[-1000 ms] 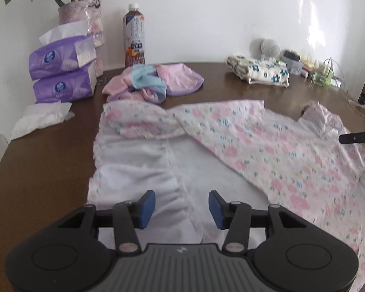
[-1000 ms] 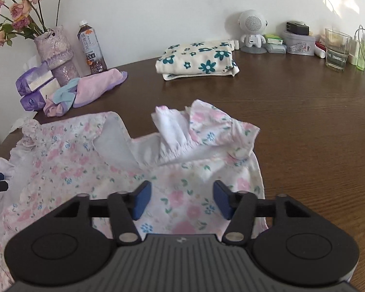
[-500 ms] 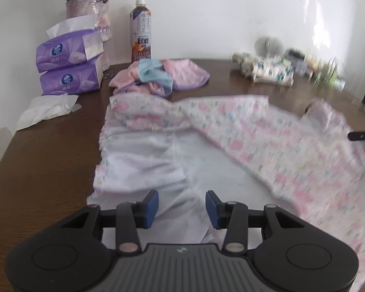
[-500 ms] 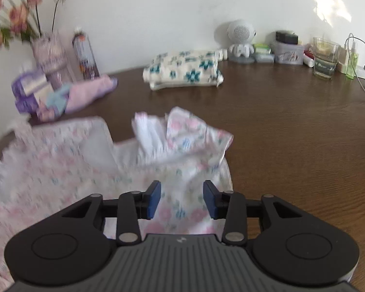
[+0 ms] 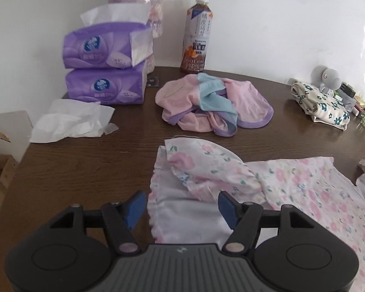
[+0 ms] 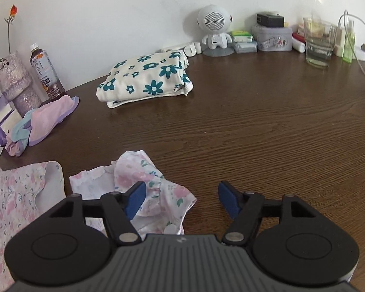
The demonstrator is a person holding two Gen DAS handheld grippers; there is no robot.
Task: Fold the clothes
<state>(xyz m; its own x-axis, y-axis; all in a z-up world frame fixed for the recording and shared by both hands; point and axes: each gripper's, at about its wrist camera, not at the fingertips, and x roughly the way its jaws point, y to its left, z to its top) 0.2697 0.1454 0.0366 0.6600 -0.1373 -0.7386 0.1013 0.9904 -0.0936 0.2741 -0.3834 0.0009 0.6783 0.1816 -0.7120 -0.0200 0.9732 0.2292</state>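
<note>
Both open, holding nothing: left gripper (image 5: 181,206) over the dress (image 5: 275,185) hem, right gripper (image 6: 182,199) beside its ruffled sleeve (image 6: 143,182). Spread half-flat on table (image 6: 255,133). Likely lining up a fold; next, pinching edges.

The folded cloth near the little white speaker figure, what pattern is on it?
Cream folded cloth printed with teal flowers, clearest in the right wrist view.

- Tea bottle (image 5: 196,34): Latin letters "OLON" are read on the lower brown label band; the characters above are too blurred.
- Tissue packs (image 5: 105,69): round blue logos are seen, lettering illegible.
</note>
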